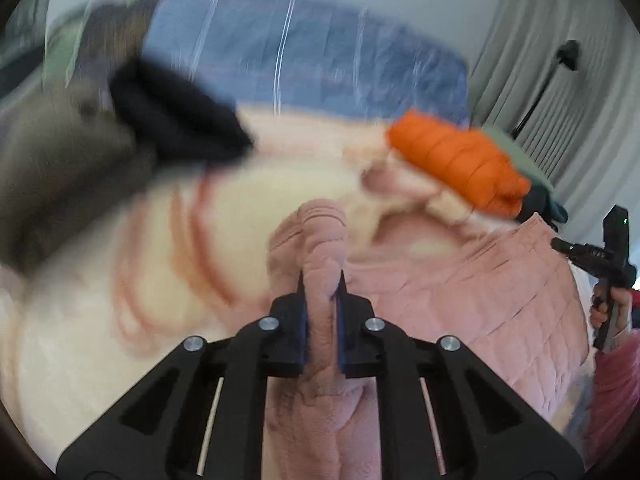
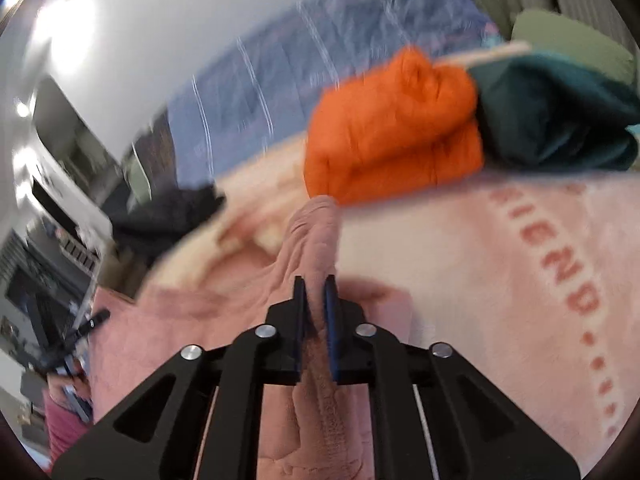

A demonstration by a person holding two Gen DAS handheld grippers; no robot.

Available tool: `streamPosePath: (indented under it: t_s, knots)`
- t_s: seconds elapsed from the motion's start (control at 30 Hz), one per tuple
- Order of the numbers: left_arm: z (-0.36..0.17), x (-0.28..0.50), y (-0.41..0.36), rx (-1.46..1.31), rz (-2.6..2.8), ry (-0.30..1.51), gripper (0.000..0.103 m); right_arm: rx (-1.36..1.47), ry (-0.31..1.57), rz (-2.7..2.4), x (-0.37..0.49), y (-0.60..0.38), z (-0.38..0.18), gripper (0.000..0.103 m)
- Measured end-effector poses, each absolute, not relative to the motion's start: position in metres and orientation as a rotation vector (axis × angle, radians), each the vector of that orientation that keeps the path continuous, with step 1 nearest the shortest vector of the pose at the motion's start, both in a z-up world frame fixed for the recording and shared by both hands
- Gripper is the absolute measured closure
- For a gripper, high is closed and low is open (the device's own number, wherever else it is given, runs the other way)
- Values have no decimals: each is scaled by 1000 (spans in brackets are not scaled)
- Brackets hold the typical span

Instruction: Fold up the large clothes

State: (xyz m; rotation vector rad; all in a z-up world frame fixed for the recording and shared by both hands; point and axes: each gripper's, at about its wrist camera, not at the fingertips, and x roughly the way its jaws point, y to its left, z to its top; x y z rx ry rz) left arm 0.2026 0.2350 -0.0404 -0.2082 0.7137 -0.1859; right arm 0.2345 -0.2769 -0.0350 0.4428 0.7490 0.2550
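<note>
Pink quilted garment lay on bed, edge bunched in both grippers: left gripper and right gripper fingers clamped on folds. Mid-fold carry, judging by blur. Next: lay edge flat, aligned, near orange jacket.

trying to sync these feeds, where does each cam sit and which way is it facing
Left wrist: sits on the left gripper, looking along its fingers over the pinched pink garment toward the blue headboard; the right gripper and hand show at right.
Right wrist: sits on the right gripper, clamping the same garment, facing the orange jacket; the left gripper shows at far left.
Shared: pink garment, orange jacket, blue headboard, cream blanket.
</note>
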Motion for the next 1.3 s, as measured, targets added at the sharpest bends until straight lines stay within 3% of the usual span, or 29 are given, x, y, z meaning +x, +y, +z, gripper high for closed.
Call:
streamPosePath:
  t_s: [0.1, 0.23, 0.27, 0.3, 0.37, 0.53, 0.6, 0.67, 0.8, 0.83, 0.9, 1.0, 1.07, 1.13, 1.2, 1.3]
  knots:
    - [-37, 207, 241, -214, -130, 709, 92, 376, 793, 182, 242, -274, -41, 95]
    - [-97, 226, 232, -116, -11, 852, 87, 249, 907, 95, 256, -256, -86, 90]
    - [-104, 224, 229, -93, -4, 836, 86, 267, 883, 106, 253, -259, -86, 87]
    - [-105, 219, 226, -64, 11, 806, 83, 300, 874, 110, 250, -265, -84, 78]
    - [-98, 213, 228, -70, 15, 801, 77, 335, 857, 89, 244, -274, -72, 72]
    - [-55, 187, 238, -104, 5, 726, 67, 250, 728, 76, 203, -267, -28, 72]
    - [-38, 168, 241, -120, -6, 680, 52, 241, 698, 118, 187, -265, -21, 71]
    - [-30, 139, 249, -181, -62, 642, 47, 239, 688, 160, 165, -266, -23, 68]
    - [-46, 82, 261, -236, -144, 661, 49, 302, 735, 212, 118, -278, -50, 67]
    - [-56, 62, 264, -242, -143, 688, 64, 326, 755, 208, 107, -282, -59, 67]
    - [-65, 38, 266, -235, -142, 722, 84, 353, 768, 201, 87, -286, -67, 67]
    - [-72, 4, 264, -225, -202, 732, 84, 372, 775, 227, 63, -286, -75, 61]
    - [-79, -10, 253, -169, -247, 735, 77, 351, 791, 265, 51, -276, -81, 54]
    - [-91, -10, 233, -77, -273, 773, 64, 319, 809, 274, 48, -267, -85, 53]
    - [-102, -2, 218, -10, -290, 804, 64, 321, 821, 286, 49, -259, -91, 40]
    - [-107, 13, 199, 34, -317, 781, 54, 315, 797, 288, 53, -250, -91, 35]
